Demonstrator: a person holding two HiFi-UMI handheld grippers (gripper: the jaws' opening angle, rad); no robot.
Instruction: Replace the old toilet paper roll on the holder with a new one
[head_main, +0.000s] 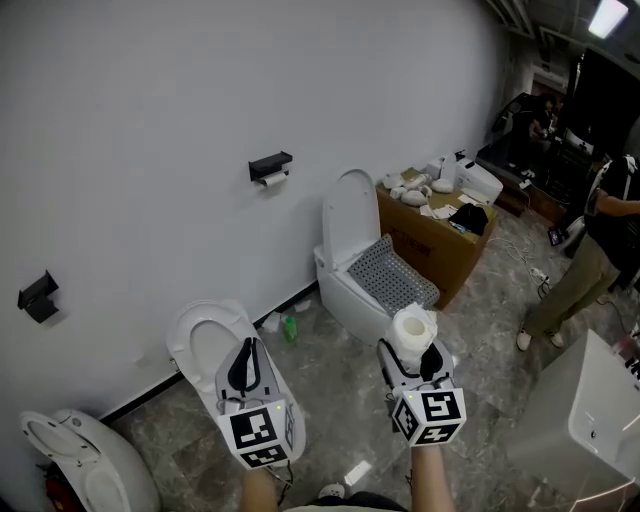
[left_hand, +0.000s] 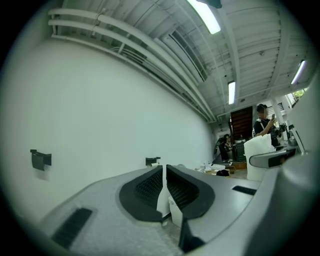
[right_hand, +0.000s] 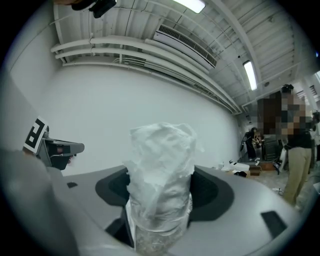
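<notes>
Left hand-held gripper (left_hand: 165, 184): level, jaws pressed together, nothing between the pads. Right hand-held gripper (head_main: 412, 356): level, jaws spread wide and clamped on the new toilet paper roll (right_hand: 161, 165), one pad against each side. Roll upright between the jaws, white, outer layer crumpled, core opening facing upward in the head view.

Well ahead of both hand-held grippers, mounted on the white wall (head_main: 150, 120): black holder (head_main: 270, 165) carrying the old toilet paper roll (head_main: 272, 180), small and white, just beneath the bracket. Well to the left of the left hand-held gripper, on the same wall: second black holder (head_main: 38, 296).

Directly below the left hand-held gripper: white toilet (head_main: 205, 345), seat ring exposed. Ahead of the right hand-held gripper, between it and the wall: another toilet (head_main: 345, 270), lid raised, perforated grey mat (head_main: 392, 272) over the bowl. Further right of that: cardboard box (head_main: 430, 240) topped with assorted white items. Far to the right of the right hand-held gripper: standing person (head_main: 585, 260) on the marbled floor (head_main: 340, 400). On the floor between the two toilets: green bottle (head_main: 290, 327).
</notes>
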